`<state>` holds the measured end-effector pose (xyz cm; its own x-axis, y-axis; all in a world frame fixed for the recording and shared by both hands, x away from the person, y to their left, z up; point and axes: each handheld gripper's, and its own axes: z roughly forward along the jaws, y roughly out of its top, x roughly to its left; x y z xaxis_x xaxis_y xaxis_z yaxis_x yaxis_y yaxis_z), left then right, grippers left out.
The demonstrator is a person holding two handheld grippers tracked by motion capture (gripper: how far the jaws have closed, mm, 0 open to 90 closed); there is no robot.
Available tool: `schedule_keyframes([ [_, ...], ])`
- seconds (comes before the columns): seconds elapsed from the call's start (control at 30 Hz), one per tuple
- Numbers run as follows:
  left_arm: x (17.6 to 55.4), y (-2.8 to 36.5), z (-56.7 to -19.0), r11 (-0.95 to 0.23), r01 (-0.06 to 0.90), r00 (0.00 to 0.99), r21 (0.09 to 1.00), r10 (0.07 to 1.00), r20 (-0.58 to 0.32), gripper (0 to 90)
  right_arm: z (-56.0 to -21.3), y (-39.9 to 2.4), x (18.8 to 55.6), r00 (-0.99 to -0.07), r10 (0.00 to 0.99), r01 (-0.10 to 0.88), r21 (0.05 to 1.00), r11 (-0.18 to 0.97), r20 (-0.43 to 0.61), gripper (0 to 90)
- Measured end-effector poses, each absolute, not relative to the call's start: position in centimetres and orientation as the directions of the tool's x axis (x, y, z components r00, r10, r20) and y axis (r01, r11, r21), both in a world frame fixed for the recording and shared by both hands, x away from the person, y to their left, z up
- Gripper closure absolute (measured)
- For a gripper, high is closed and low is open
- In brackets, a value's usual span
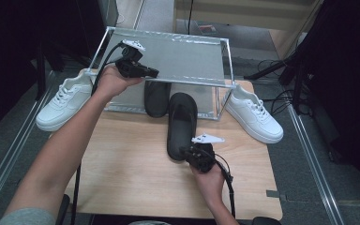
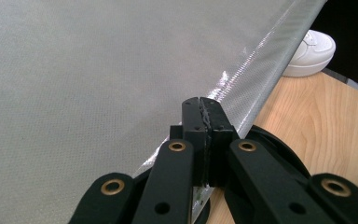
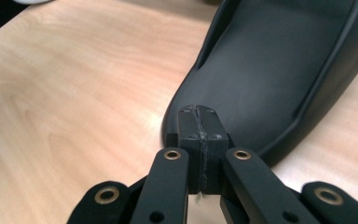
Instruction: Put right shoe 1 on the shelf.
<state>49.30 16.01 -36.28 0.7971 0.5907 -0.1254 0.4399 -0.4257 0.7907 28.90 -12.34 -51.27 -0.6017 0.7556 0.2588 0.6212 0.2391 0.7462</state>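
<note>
Black rubbery slide sandal (image 1: pixel 182 125) is lying flat on our wooden table (image 1: pixel 122 173), toe end pointing toward the shoe rack (image 1: pixel 168 56) and heel end toward us. Our right gripper (image 1: pixel 187 152) sits right at that heel; in the right gripper view its jaws are pressed together pad to pad with nothing between them, tips just at the heel rim (image 3: pixel 177 100). Whether they actually touch it, we can't tell. Our left gripper (image 1: pixel 152 72) is up at the front edge of the rack's grey mesh shelf (image 2: pixel 74 70), jaws also fully closed and empty. A second black sandal (image 1: pixel 157 98) sits under that shelf, and a white sneaker (image 1: pixel 253 114) stands on either side of the rack, the other one (image 1: pixel 63 99) off to our left.
</note>
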Motion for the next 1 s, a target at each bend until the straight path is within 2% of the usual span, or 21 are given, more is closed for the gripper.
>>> schedule_keyframes([
  [0.3,49.3,16.1,-36.4,-0.416,0.445,0.797,0.793,0.588,-0.138,90.0,-53.0,-12.1,27.5,-0.594,0.765,0.652,0.706,0.276,0.250,90.0],
  [1.0,49.3,16.1,-36.4,-0.416,0.447,0.796,0.792,0.589,-0.140,90.0,-53.0,-12.4,29.9,-0.572,0.796,0.634,0.722,0.275,0.199,90.0],
])
